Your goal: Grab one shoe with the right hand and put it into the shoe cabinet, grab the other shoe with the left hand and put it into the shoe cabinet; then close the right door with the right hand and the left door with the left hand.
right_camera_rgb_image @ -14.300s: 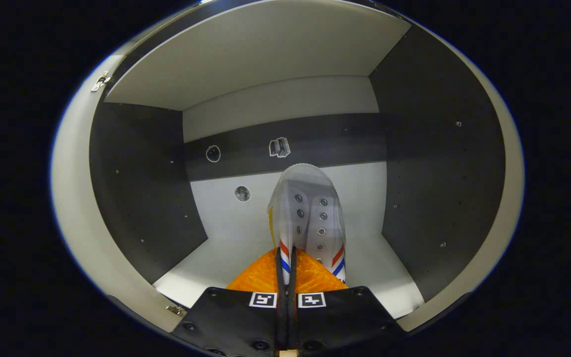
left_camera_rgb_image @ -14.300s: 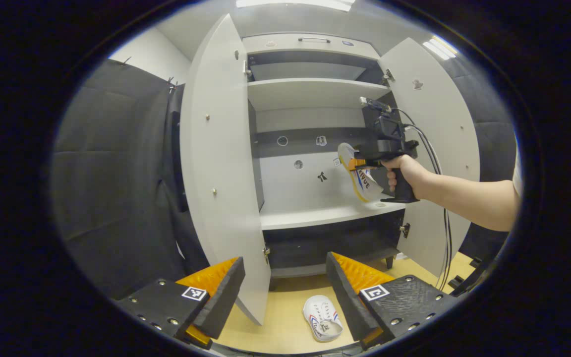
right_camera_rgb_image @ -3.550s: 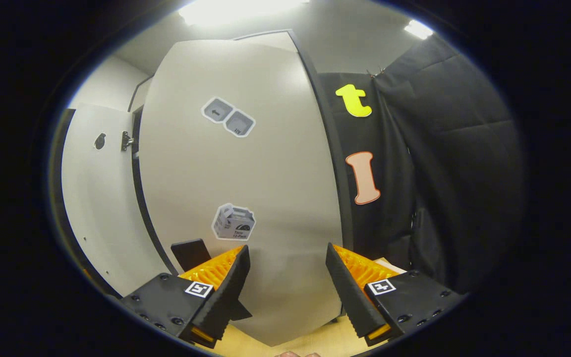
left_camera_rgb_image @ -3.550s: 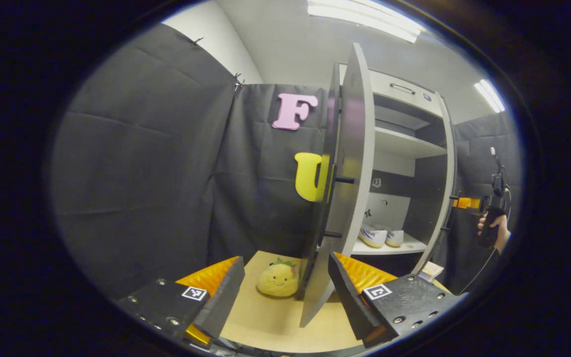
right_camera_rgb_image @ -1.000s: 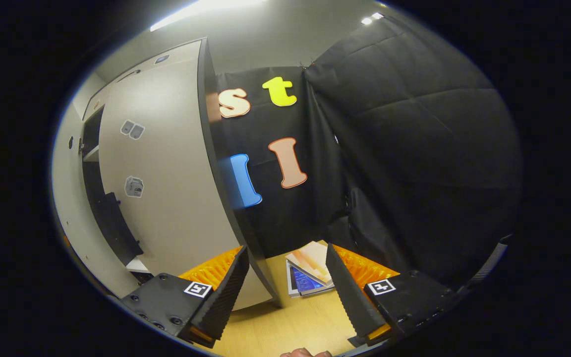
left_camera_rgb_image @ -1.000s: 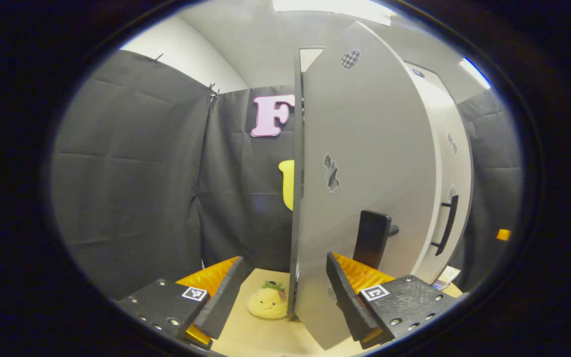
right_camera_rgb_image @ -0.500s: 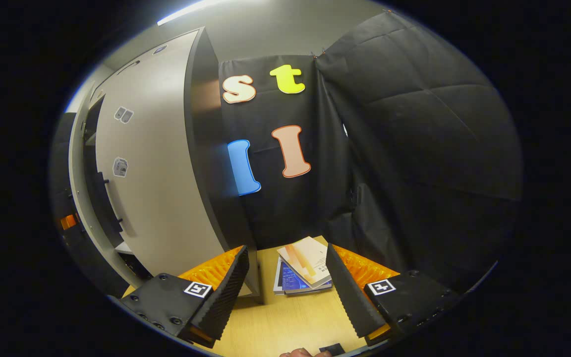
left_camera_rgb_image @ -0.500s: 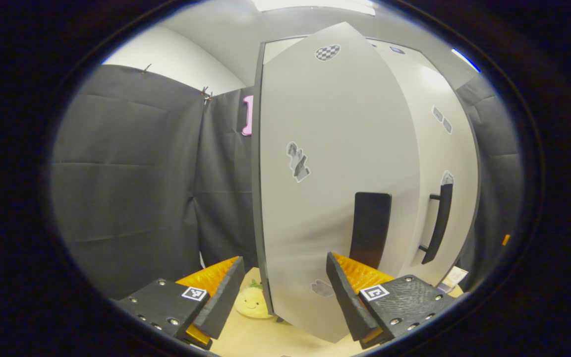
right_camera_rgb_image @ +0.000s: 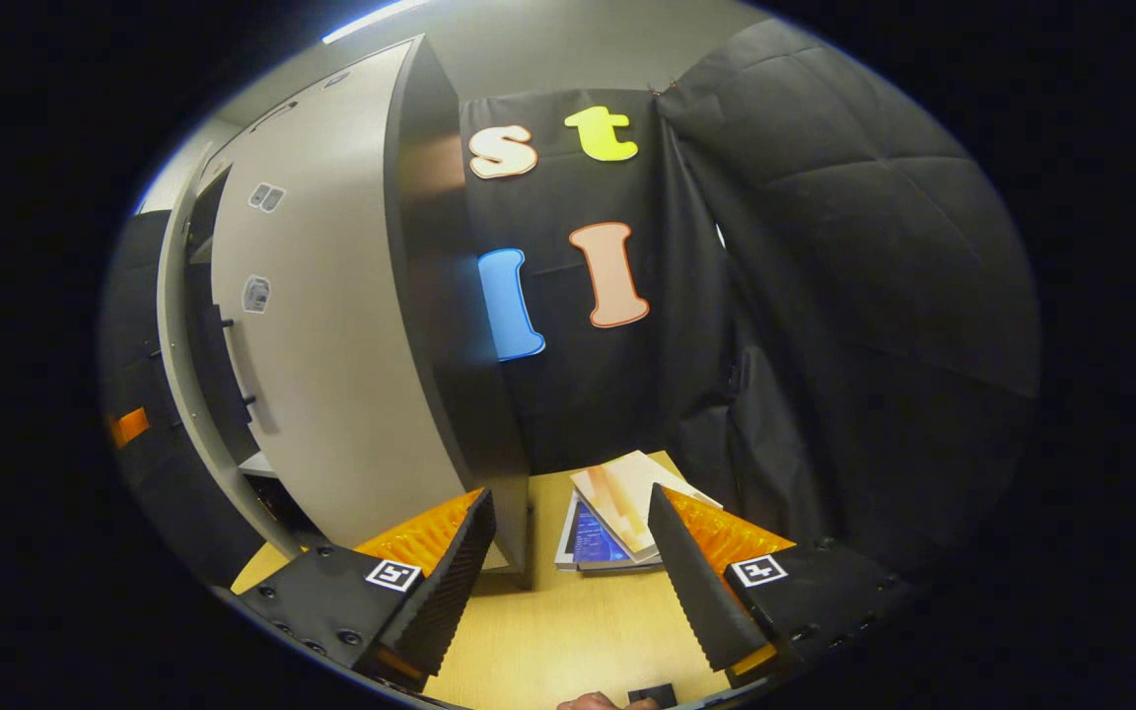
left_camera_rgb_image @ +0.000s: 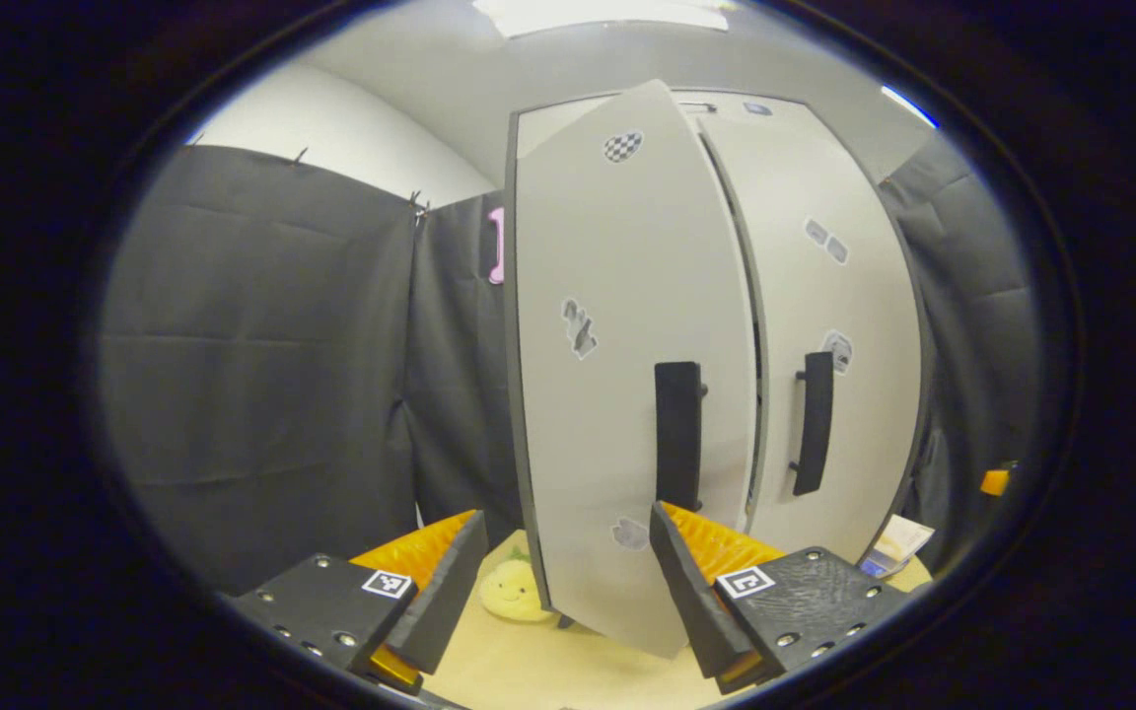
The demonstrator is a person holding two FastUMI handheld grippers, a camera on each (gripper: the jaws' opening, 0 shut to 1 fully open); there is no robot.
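Two doors front the cabinet [left_camera_rgb_image: 617, 94] in the left gripper view. The right door [left_camera_rgb_image: 834, 325] lies flush with the frame, while the left door [left_camera_rgb_image: 627, 394] stands slightly ajar, its free edge swung a little out toward the camera and a thin dark gap running beside it. The left gripper [left_camera_rgb_image: 568, 582] has its fingers spread wide with nothing between them; the lower part of the left door lies directly ahead, between and just beyond the fingertips, its long axis upright. The left handle [left_camera_rgb_image: 678, 434] stands upright above the right-hand finger, and the right handle [left_camera_rgb_image: 813, 424] is just beside it across the gap. By judgement, the closing push runs forward against the door face, and the left gripper is the nearer one.

In the right gripper view the right gripper [right_camera_rgb_image: 568, 582] is likewise spread and empty, aimed at the floor beside the cabinet, where a stack of books [right_camera_rgb_image: 617, 513] lies. The shoes are hidden behind the doors. A plush toy [left_camera_rgb_image: 514, 592] sits at the cabinet's foot. Stickers [left_camera_rgb_image: 578, 327] dot both doors; no writing on them is legible.
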